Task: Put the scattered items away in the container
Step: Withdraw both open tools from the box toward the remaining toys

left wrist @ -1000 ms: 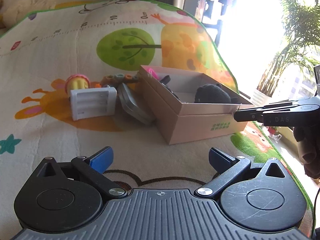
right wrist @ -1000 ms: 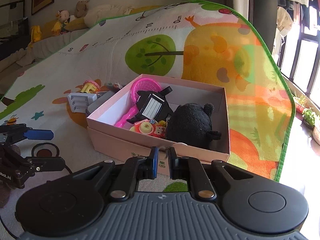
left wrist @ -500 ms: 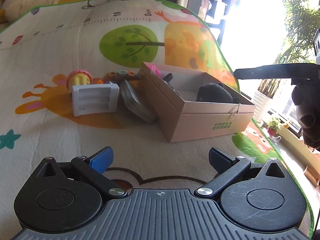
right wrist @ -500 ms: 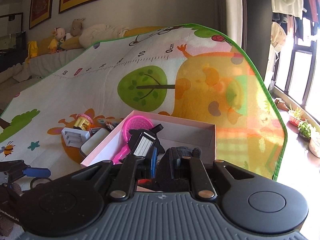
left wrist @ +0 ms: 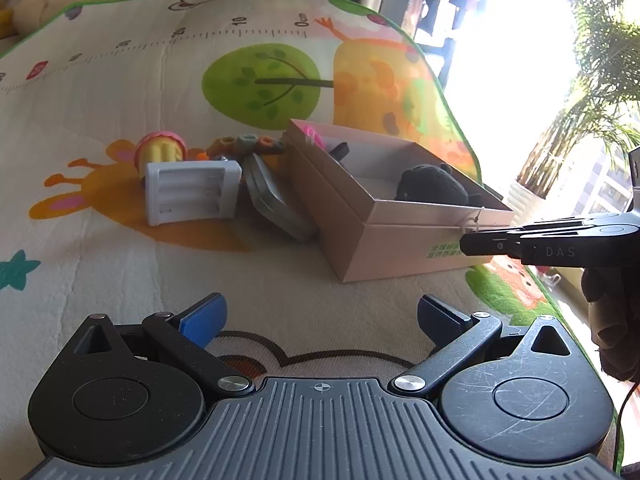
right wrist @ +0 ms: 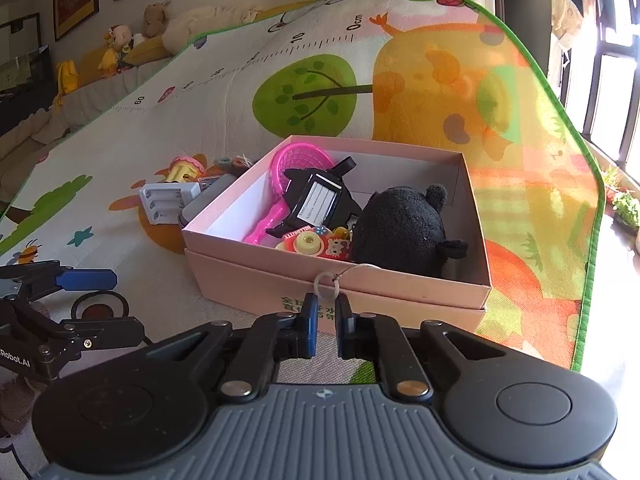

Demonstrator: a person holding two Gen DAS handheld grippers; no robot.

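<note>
Box half filled, a few bits left on the mat
Box point(right wrist: 280, 276) holds plush point(right wrist: 400, 232) and racket point(right wrist: 296, 160); charger point(left wrist: 192, 192) and tin point(left wrist: 272, 200) wait left; right tool point(right wrist: 326, 330) clenched empty, left tool point(left wrist: 320, 320) released.

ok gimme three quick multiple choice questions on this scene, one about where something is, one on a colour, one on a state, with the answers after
1. Where is the black plush toy?
A. inside the pink box
B. on the play mat beside the box
C. between the right gripper's fingers

2. What colour is the toy net in the box?
A. green
B. pink
C. white

3. How does the left gripper stand?
A. shut on the white battery holder
B. shut with nothing in it
C. open with nothing in it

Answers:
1 A: the plush sits within the box walls, next to the black tag.
2 B: its hoop and handle are bright pink.
3 C: its blue pads are wide apart with only mat between them, and the battery holder lies far ahead on the mat.
</note>
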